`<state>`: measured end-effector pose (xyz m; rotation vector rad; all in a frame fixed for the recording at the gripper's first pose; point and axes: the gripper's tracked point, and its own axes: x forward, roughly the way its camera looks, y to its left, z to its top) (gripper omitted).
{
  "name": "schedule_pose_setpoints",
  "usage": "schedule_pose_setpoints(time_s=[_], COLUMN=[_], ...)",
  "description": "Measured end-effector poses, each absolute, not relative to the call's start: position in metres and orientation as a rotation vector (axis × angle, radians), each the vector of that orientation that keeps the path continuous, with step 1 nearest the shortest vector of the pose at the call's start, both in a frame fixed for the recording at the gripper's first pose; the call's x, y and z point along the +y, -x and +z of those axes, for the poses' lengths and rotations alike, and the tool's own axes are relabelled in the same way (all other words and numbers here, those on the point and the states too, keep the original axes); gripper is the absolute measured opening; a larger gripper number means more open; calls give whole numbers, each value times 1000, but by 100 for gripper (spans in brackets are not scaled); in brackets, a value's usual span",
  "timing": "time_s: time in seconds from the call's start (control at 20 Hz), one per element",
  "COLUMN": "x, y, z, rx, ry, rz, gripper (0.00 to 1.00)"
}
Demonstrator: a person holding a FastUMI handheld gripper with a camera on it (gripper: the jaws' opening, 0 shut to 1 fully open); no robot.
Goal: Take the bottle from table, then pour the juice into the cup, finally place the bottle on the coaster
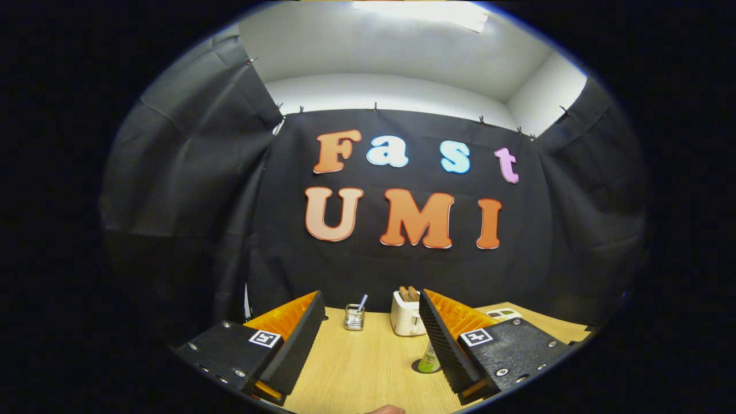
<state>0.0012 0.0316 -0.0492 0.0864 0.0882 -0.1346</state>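
Observation:
My gripper (368, 322) is open, its two black ribbed fingers (296, 345) wide apart above the wooden table (356, 368), with nothing between them. A small bottle (429, 359) with a green label stands on the table just inside the right finger, which hides part of it. A dark round patch (418, 365) lies on the table at the bottle's foot; I cannot tell whether it is a coaster or a shadow.
At the table's back edge stand a white toaster (406, 315) with bread in its slots and a wire mesh holder (354, 317) with a pen. A pale flat object (503, 314) lies behind the right finger. Black cloth walls close in the table.

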Motion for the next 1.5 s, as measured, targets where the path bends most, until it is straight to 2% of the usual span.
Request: schedule_pose_setpoints(time_s=[0.2,0.35,0.85,1.15,1.5], x=[54,68,46,70,54], y=[3,5,17,19,22], z=[-21,-26,-58,-47,-51], rx=[6,-32,37,-34,-33], ry=[-62,-84,-27,-113,-100], rz=[-102,-57,-57,68,22], gripper=[98,98,98,98,98])
